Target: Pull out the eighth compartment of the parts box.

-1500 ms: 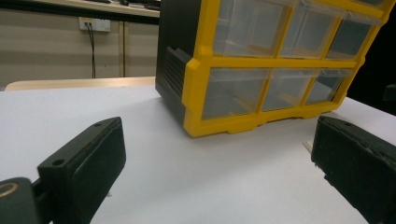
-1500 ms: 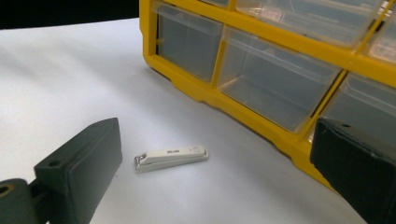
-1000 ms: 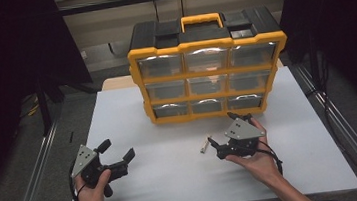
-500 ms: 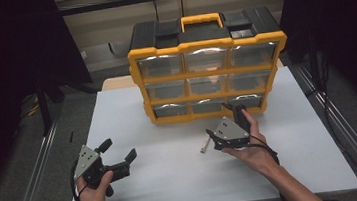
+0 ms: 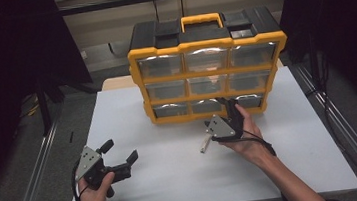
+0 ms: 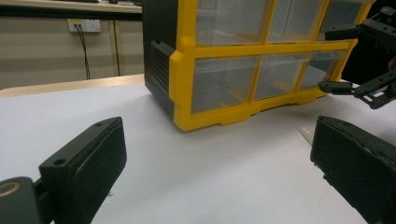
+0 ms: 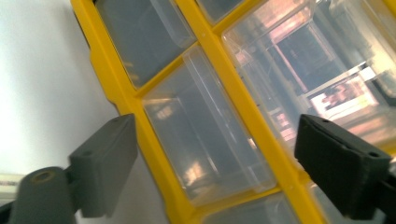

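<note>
Just in front of the yellow drawer organizer (image 5: pixel 207 67), the right gripper (image 5: pixel 229 113) faces its bottom-row middle drawer (image 7: pixel 205 140), jaws wide apart and empty; the drawer lies dead ahead between them. The left gripper (image 5: pixel 122 159), well off from the organizer, is open and empty too.

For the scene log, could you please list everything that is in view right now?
Drawer organiser: one, yellow frame, black top with yellow handle, nine clear drawers, back centre of the table.
Small pale flat piece: one, on the table beside the right hand-held gripper; too small to identify.
Table: one, white top.
Wall socket: one, white, on the wall behind the table.
Left hand-held gripper: one, black, jaws open, front left of the table.
Right hand-held gripper: one, black, jaws open, at the bottom row of drawers.
</note>
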Available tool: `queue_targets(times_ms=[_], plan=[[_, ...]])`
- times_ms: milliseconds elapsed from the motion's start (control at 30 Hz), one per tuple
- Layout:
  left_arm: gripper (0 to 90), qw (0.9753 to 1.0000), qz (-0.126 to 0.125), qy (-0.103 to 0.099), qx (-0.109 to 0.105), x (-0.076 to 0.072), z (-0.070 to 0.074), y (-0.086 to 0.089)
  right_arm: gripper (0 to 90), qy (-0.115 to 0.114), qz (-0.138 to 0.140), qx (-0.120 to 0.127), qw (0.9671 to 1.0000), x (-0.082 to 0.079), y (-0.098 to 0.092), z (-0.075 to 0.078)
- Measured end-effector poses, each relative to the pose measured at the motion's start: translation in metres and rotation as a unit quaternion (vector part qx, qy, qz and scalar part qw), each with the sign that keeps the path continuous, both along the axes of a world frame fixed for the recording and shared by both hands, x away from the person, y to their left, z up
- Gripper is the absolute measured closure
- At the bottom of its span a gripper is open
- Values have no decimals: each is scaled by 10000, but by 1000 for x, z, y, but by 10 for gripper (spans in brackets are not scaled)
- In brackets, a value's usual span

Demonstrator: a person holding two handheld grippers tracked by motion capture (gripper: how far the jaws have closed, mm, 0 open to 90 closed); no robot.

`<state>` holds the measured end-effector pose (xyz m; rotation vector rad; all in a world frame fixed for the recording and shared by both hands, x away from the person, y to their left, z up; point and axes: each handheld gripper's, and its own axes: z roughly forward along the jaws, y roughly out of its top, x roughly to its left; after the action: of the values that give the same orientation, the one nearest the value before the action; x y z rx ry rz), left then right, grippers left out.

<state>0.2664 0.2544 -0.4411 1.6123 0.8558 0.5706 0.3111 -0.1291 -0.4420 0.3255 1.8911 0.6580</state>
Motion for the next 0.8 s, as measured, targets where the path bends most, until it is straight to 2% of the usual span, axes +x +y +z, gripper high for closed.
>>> queue_targets(times_ms=[100, 133, 233, 267, 333, 467, 500, 533, 567, 667, 733, 800], plan=[[36, 10000, 33, 33, -63, 0, 0, 0, 153, -145, -9, -167, 9998, 1, 3, -3], [36, 10000, 18, 10, 24, 0, 0, 1, 160, -173, -3, -178, 9997, 2, 3, -4], [36, 9999, 92, 42, -25, 1, -1, 2, 203, -241, 4, -284, 9993, 4, 1, -7], [36, 9999, 92, 48, -5, 1, -1, 2, 215, -417, 26, -433, 9982, 5, -1, -9], [36, 9999, 118, 71, -6, 0, -1, 2, 220, -466, 41, -509, 9976, 5, -2, -11], [36, 9999, 122, 84, -81, 1, -2, 1, 236, -714, -10, -733, 9947, 7, -1, -17], [36, 9998, 163, 75, -31, 1, -2, 1, 238, -753, 16, -856, 9935, 8, -1, -18], [36, 9999, 135, 71, -35, 1, -2, 1, 238, -753, 16, -856, 9935, 8, -1, -18], [36, 9999, 104, 74, 4, 0, -2, 2, 237, -851, 14, -956, 9918, 9, -1, -20], [36, 9999, 124, 78, 20, -1, -2, 2, 257, -856, -21, -991, 9914, 9, 0, -22], [36, 9999, 134, 75, -35, -1, -2, 1, 300, -957, -27, -1259, 9874, 9, 0, -23], [36, 9999, 141, 83, -42, -1, -2, 2, 327, -946, -61, -1312, 9868, 9, 0, -25]])
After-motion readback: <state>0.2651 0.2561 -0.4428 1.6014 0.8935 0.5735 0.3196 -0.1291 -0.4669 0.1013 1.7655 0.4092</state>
